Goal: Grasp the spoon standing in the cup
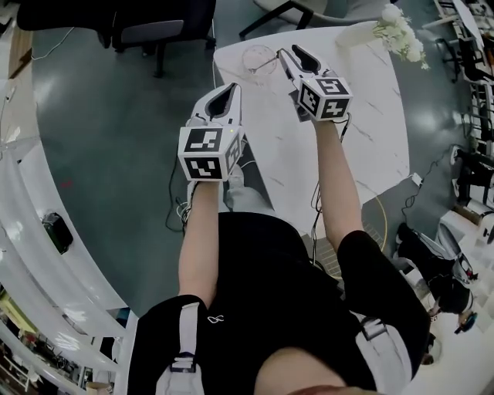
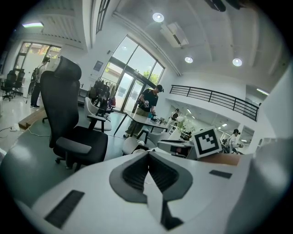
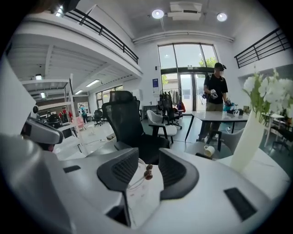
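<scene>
A clear glass cup (image 1: 258, 58) stands near the far left corner of the white marble table (image 1: 363, 116). In the right gripper view the cup (image 3: 131, 183) shows low between the jaws, and a spoon (image 3: 148, 172) with a brown knobbed handle end stands up out of it. My right gripper (image 1: 288, 51) (image 3: 149, 156) is open, its jaws on either side of the spoon's handle end without touching it. My left gripper (image 1: 229, 89) (image 2: 149, 156) hangs shut and empty off the table's left edge, above the floor.
A white vase of white flowers (image 1: 401, 31) (image 3: 249, 141) stands at the table's far right. Black office chairs (image 1: 154, 23) (image 3: 128, 123) are on the floor beyond the table. A person (image 3: 215, 100) stands by another table far back.
</scene>
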`<state>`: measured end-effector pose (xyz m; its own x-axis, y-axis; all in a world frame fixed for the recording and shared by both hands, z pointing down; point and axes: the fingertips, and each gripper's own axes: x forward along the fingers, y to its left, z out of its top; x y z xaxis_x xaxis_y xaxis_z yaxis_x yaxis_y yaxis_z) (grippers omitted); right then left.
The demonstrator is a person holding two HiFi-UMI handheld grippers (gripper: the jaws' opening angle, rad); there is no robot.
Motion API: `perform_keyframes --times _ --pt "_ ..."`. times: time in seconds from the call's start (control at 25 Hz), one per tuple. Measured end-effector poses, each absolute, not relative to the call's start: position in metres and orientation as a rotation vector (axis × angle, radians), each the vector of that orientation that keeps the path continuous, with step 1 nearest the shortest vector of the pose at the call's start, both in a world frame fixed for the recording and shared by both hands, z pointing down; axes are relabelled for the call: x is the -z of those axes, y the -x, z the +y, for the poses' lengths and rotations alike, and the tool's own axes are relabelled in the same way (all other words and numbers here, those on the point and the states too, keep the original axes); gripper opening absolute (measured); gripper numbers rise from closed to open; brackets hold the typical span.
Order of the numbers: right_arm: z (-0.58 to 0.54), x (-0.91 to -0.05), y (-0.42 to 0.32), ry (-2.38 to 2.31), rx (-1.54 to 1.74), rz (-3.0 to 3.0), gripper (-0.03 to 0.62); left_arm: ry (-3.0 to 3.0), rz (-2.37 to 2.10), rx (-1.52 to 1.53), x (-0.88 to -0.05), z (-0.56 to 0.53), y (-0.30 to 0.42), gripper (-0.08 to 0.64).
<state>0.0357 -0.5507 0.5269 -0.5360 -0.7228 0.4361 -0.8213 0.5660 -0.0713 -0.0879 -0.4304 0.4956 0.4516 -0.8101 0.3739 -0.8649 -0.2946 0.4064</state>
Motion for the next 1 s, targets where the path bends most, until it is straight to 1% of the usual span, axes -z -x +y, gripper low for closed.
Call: perform_keyframes --times 0.16,0.32,0.56,0.6,0.64,0.84,1.0 --pt "-0.559 -0.553 -0.035 -1.232 -0.459 -2.416 0.163 -2.134 -1.395 -0.142 -0.503 -0.43 0.09 0.015" --pt "-0.557 -0.57 -0.033 -1.216 -0.563 -2.41 0.161 -2.128 -1.391 -0.146 -0.506 -0.431 0.09 0.015" --pt "-0.553 -0.585 -0.032 -1.213 -0.655 -2.397 0.124 -2.106 -1.401 -0.133 -0.509 -0.429 0.096 0.015" --pt "-0.552 -0.586 -0.031 -1.211 -0.655 -2.396 0.106 -2.103 -1.401 -0.132 -0.509 -0.428 0.098 0.015" --pt "-0.55 -0.586 -0.03 -1.205 -0.647 -2.396 0.066 -2.101 -1.401 -0.132 -0.509 -0.427 0.1 0.015" --pt "-0.546 -0.57 -0.02 -1.201 -0.57 -2.417 0.052 -2.111 -1.403 -0.128 -0.502 -0.427 0.106 0.015" --pt "-0.542 -0.541 -0.018 -1.218 -0.5 -2.482 0.046 -2.139 -1.398 -0.125 -0.493 -0.429 0.101 0.015"
